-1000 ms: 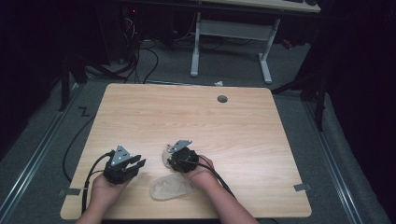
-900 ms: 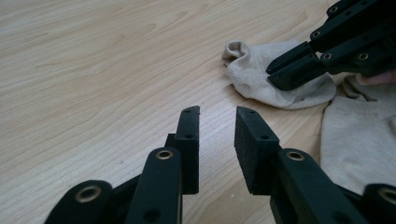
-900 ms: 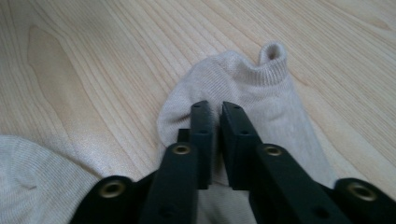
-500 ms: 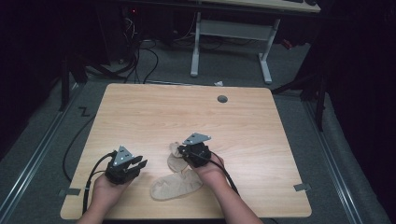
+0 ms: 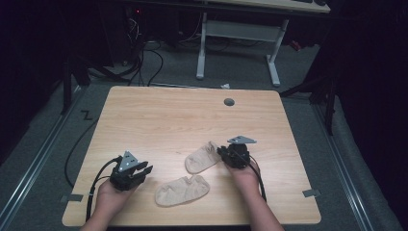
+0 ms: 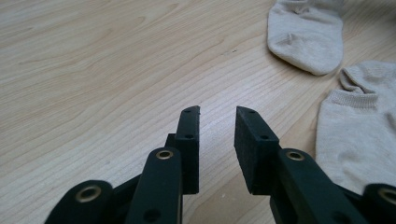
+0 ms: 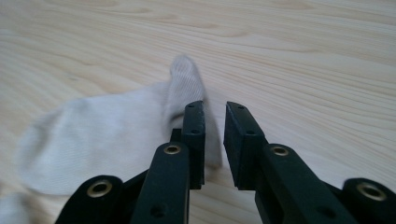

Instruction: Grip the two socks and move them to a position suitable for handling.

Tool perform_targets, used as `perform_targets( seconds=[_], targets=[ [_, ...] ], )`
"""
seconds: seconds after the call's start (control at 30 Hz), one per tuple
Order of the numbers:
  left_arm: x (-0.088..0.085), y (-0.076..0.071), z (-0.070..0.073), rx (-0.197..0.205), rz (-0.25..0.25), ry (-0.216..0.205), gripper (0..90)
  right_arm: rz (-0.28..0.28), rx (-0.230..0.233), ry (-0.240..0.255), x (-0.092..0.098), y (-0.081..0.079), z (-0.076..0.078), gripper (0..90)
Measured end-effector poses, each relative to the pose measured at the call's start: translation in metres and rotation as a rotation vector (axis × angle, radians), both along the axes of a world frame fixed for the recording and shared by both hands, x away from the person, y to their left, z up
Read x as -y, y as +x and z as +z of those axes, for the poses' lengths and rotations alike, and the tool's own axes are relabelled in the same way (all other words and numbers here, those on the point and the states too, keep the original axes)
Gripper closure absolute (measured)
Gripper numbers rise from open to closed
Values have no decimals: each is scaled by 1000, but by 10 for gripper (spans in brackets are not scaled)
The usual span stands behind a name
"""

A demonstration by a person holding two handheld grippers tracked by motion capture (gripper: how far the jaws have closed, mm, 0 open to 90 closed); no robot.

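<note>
Two beige ankle socks lie apart on the wooden table (image 5: 183, 120). The farther sock (image 5: 202, 158) (image 6: 306, 32) (image 7: 107, 135) lies at an angle right of centre. The nearer sock (image 5: 183, 191) (image 6: 359, 135) lies close to the front edge. My right gripper (image 5: 222, 153) (image 7: 215, 106) sits at the farther sock's right end, jaws a narrow gap apart, with a raised fold of the sock beside its left jaw. My left gripper (image 5: 144, 169) (image 6: 217, 112) rests low over bare wood left of the nearer sock, open and holding nothing.
A round cable hole (image 5: 229, 102) sits near the table's back edge. Behind the table stand a white desk frame (image 5: 235, 38) and floor cables (image 5: 144, 53). Wide bare wood lies across the table's back half.
My right gripper has moved right, dragging one sock off the pile; the two socks now lie apart. The left gripper has hardly moved.
</note>
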State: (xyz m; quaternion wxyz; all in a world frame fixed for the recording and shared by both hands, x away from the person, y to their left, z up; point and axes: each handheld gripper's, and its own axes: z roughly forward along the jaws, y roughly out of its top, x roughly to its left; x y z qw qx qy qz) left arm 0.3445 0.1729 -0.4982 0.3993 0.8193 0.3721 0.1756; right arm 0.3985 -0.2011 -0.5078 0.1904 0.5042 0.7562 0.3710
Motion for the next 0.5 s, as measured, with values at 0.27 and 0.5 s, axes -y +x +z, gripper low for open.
perform_targets(
  seconds=[0.27, 0.5],
  targets=[
    [10, -1, -5, -27, -30, 18, 719, -27, 53, -23, 20, -10, 10, 755],
    [19, -7, -6, -24, -63, 35, 730, 134, 27, -40, -10, -26, 6, 764]
  ],
)
